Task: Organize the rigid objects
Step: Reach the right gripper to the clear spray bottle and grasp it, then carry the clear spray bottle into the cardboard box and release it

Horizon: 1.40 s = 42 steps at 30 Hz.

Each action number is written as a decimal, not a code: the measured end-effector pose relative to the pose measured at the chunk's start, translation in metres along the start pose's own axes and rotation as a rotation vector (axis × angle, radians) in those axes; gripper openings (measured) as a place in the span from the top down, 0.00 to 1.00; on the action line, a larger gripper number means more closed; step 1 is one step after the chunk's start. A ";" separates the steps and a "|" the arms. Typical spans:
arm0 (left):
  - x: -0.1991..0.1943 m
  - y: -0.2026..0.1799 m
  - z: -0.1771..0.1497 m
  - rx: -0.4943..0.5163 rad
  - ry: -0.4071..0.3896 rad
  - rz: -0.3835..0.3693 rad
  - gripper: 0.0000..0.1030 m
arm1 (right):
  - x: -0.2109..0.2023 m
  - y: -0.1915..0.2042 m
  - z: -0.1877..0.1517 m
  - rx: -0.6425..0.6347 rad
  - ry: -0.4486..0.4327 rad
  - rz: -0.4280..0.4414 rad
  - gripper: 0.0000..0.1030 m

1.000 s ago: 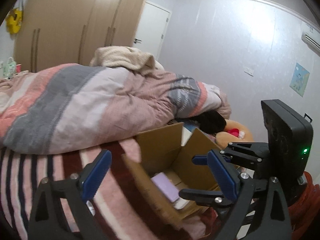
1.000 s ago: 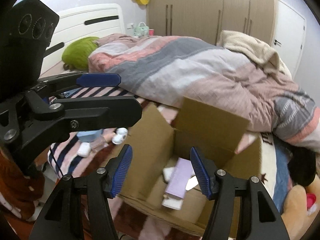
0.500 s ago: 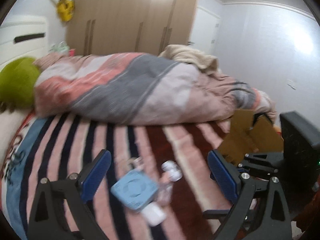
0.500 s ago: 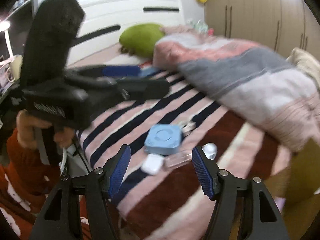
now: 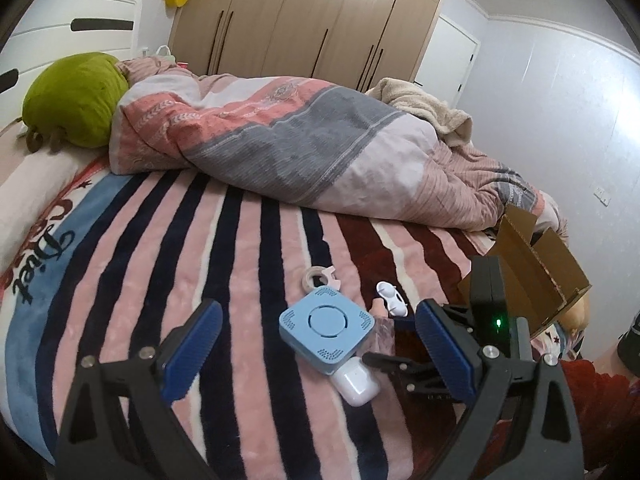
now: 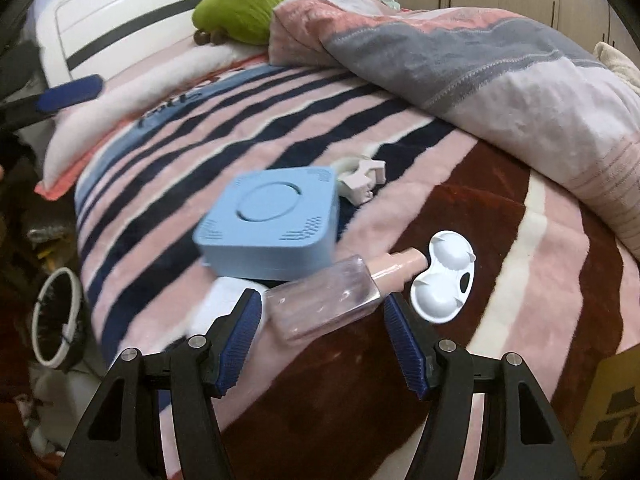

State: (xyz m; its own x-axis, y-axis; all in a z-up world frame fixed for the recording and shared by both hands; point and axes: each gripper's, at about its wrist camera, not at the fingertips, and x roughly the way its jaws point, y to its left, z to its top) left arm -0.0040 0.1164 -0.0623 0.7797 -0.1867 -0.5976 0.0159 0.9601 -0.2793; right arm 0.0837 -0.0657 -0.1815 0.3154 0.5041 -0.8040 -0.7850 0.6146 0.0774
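Note:
A blue square box (image 5: 326,327) (image 6: 267,226) lies on the striped blanket. Against it lie a white earbud case (image 5: 356,381), a clear bottle with a pink cap (image 6: 323,300), a white two-cup case (image 6: 442,282) (image 5: 391,293) and a tape roll with a pink holder (image 5: 319,278) (image 6: 360,178). My left gripper (image 5: 318,354) is open and empty above the box. My right gripper (image 6: 324,340) is open, its pads either side of the clear bottle's base, apart from it. It also shows in the left wrist view (image 5: 404,360).
An open cardboard box (image 5: 532,266) stands at the bed's right edge. A bunched pink and grey duvet (image 5: 304,148) fills the far half of the bed. A green plush (image 5: 74,100) lies by the headboard. A round basket (image 6: 56,318) sits on the floor left of the bed.
Both grippers have swung left from the cardboard box to the pile of small objects. The right gripper has closed in low on the clear bottle. Both stay open.

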 end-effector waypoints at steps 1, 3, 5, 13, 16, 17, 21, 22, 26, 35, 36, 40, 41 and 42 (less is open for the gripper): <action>-0.001 -0.001 0.000 0.002 0.001 0.001 0.06 | 0.001 -0.002 0.001 0.009 -0.009 0.010 0.41; 0.000 -0.002 -0.001 0.004 0.007 0.000 0.06 | 0.002 -0.005 0.001 0.022 -0.021 0.027 0.48; 0.001 -0.003 -0.002 0.004 0.012 0.000 0.06 | 0.002 -0.002 0.001 0.002 -0.027 0.018 0.48; 0.010 -0.015 0.001 0.019 0.033 -0.030 0.06 | -0.025 0.006 -0.003 -0.046 -0.069 0.009 0.49; 0.016 -0.029 0.007 0.031 0.052 -0.098 0.06 | -0.052 0.010 0.001 -0.055 -0.110 0.006 0.49; 0.018 -0.035 0.009 0.035 0.062 -0.133 0.06 | -0.062 0.012 0.003 -0.059 -0.126 0.006 0.49; 0.023 -0.070 0.022 0.074 0.091 -0.281 0.07 | -0.111 0.018 0.015 -0.057 -0.203 0.018 0.49; 0.025 -0.077 0.026 0.077 0.099 -0.317 0.09 | -0.124 0.019 0.018 -0.052 -0.226 0.020 0.49; 0.036 -0.116 0.048 0.122 0.154 -0.415 0.36 | -0.161 0.019 0.021 -0.052 -0.286 0.002 0.49; 0.059 -0.216 0.072 0.303 0.201 -0.428 0.57 | -0.222 -0.028 0.003 0.002 -0.363 -0.103 0.49; 0.063 -0.228 0.074 0.316 0.207 -0.433 0.57 | -0.227 -0.035 0.000 0.006 -0.366 -0.125 0.49; 0.083 -0.269 0.078 0.355 0.238 -0.458 0.58 | -0.248 -0.070 -0.016 0.065 -0.359 -0.179 0.49; 0.091 -0.284 0.079 0.364 0.250 -0.465 0.58 | -0.254 -0.077 -0.020 0.082 -0.355 -0.187 0.49; 0.096 -0.293 0.078 0.370 0.259 -0.469 0.58 | -0.258 -0.088 -0.024 0.103 -0.346 -0.197 0.49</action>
State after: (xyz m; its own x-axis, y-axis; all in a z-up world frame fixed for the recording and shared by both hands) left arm 0.1153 -0.1663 0.0210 0.4622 -0.6033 -0.6499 0.5684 0.7641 -0.3051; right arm 0.0585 -0.2639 0.0051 0.6289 0.5342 -0.5649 -0.6397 0.7685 0.0146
